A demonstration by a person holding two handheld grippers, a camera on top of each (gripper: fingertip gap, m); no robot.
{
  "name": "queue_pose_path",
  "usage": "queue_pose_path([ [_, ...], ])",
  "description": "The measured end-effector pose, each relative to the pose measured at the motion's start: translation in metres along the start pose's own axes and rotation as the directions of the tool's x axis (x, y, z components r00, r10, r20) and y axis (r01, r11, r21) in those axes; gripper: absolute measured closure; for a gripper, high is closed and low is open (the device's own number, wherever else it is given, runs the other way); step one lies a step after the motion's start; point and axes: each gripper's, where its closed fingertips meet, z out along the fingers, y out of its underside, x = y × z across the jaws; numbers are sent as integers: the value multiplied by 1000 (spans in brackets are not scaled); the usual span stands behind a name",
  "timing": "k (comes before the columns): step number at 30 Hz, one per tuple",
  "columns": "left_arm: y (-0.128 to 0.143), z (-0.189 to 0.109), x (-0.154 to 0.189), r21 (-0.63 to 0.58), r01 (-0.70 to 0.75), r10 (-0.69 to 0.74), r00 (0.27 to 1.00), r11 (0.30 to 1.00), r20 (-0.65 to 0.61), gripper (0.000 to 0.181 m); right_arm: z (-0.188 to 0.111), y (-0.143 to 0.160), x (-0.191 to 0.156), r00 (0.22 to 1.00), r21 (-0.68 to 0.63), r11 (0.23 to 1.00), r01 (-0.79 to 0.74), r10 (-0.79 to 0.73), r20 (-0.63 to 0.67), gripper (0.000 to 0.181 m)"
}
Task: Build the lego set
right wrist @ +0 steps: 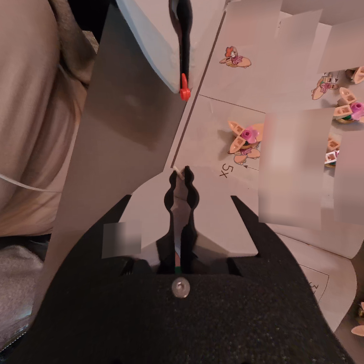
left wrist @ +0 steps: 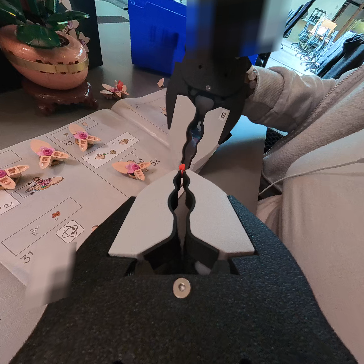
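Left wrist view: left hand-held gripper [left wrist: 182, 173] pinched narrow on a tiny red plastic lego piece [left wrist: 181, 167], held above the open paper instruction booklet [left wrist: 82, 183] on the grey worktop [left wrist: 116, 65]. Right hand-held gripper [right wrist: 180, 171] opposite, tip to tip, clamped on a small cream lego peg [right wrist: 178, 171]. Pink-and-tan lego flowers [left wrist: 132, 167] lying on the booklet.

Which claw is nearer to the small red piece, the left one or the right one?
Left. The left claw is shut on the red piece; the right claw, pinching a small white piece, faces it across a gap.
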Motion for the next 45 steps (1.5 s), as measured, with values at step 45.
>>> queue_pose_path([
  [45,3,2,3,-21,-87,88,995,996,36,180,0,-3,-21,994,40,999,-28,32,-106,138],
])
